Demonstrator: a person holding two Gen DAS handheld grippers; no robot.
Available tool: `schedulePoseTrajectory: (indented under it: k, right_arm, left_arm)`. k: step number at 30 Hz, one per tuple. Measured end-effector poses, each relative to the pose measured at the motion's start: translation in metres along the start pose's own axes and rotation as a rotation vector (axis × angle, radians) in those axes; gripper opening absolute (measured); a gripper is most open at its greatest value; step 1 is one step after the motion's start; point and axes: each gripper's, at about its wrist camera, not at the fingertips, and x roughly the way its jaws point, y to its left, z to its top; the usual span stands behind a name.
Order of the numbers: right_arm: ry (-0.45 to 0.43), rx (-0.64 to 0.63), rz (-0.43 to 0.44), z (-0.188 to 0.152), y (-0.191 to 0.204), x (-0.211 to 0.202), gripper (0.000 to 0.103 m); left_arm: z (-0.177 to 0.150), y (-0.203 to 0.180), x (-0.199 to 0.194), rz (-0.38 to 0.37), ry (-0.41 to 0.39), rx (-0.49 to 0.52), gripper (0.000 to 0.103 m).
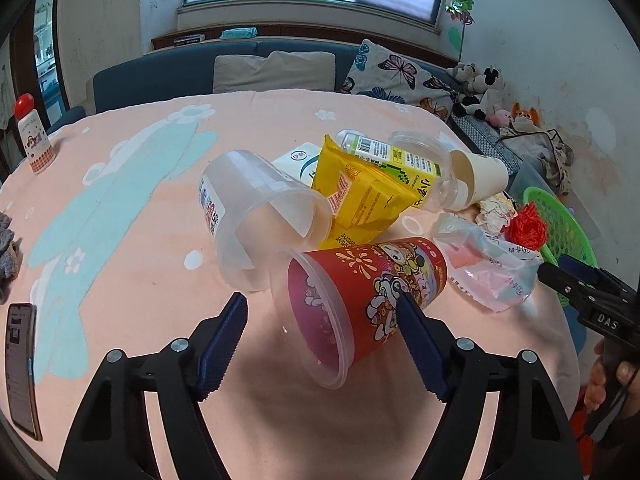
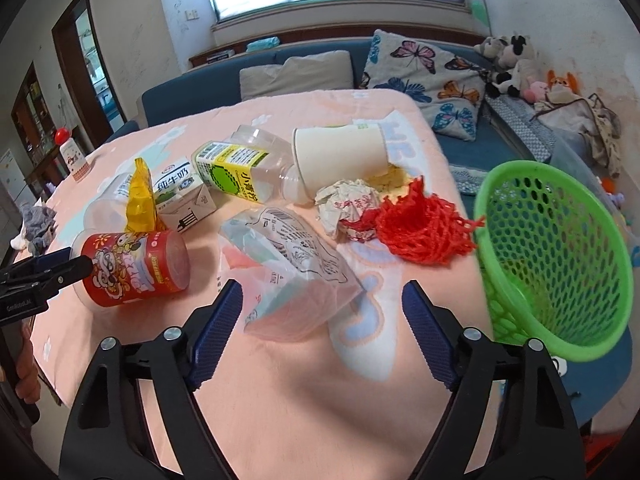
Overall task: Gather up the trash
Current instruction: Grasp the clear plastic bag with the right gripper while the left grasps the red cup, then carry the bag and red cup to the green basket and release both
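Left wrist view: the red printed cup point(image 1: 360, 300) lies on its side near the front edge of the table point(image 1: 120, 208), mouth toward the camera. The left gripper point(image 1: 320, 312) straddles it with jaws apart; the right-hand pad meets the cup wall, the other pad stands clear, so no grip is made.

Right wrist view: the clear plastic bag point(image 2: 288, 280) lies crumpled between the spread jaws of the right gripper point(image 2: 320, 304), neither pad pressing on it.

Behind these, toward the table centre, the remaining trash lies clustered:
- clear plastic cup point(image 1: 256, 216), on its side
- yellow snack packet point(image 1: 360, 196)
- milk carton point(image 2: 184, 196)
- labelled plastic bottle point(image 2: 244, 168)
- white paper cup point(image 2: 340, 152), on its side
- crumpled paper wrapper point(image 2: 352, 208)
- red net point(image 2: 420, 228), near the right edge

The green basket point(image 2: 560, 248) stands tilted at the right edge, just beside the red net. Its interior appears empty as far as the mesh shows.

Progress, judged: collection is at its start. No item is in the basket; every piece listed is left on the table. Two pickups are being prepared, one per gripper.

A phone point(image 1: 22, 364) lies at the left edge.
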Motion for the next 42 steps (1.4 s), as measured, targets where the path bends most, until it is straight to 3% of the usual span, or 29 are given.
schedulePoseTrajectory:
  k: [9,19,28,36,42]
  right_arm:
    - [0.044,-0.015,0.017,0.009,0.003,0.033,0.071]
    - [0.088,-0.014,0.046,0.005,0.004,0.049,0.048]
    - [0.055,-0.005,0.048,-0.005,0.002,0.031,0.038]
    - [0.013,0.005,0.045,-0.010,-0.003,0.006,0.036]
    - [-0.028,0.024,0.042,-0.008,-0.015,-0.016,0.036]
  left_arm:
    - [0.001,0.000,0.016,-0.075,0.032,0.001,0.067]
    - [0.002,-0.008,0.027,-0.175,0.052,0.033,0.052]
    - [0.000,-0.022,0.031,-0.237,0.053,0.066,0.033]
    - [-0.003,-0.033,0.021,-0.268,0.047,0.092,0.009]
    - [-0.002,-0.039,0.007,-0.273,0.028,0.111,0.007]
